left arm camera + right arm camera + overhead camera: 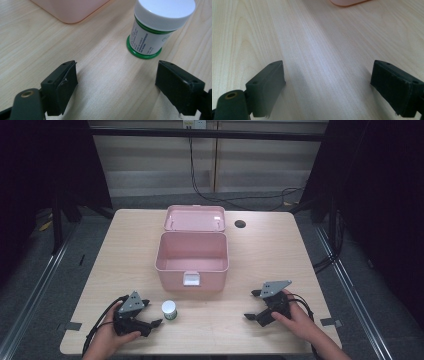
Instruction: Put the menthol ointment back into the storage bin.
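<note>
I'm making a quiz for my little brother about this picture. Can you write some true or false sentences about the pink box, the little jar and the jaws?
1. The pink box has its lid open. True.
2. The little jar is inside the pink box. False: it stands upright on the table, in front of the box.
3. The jar has a white cap and a green base. True.
4. The left gripper is squeezing the jar. False: its jaws stand open, with the jar just ahead of them, untouched.
5. The right gripper holds nothing. True: its jaws are open over bare wood.
6. The table is made of glass. False: it is light wood.
</note>
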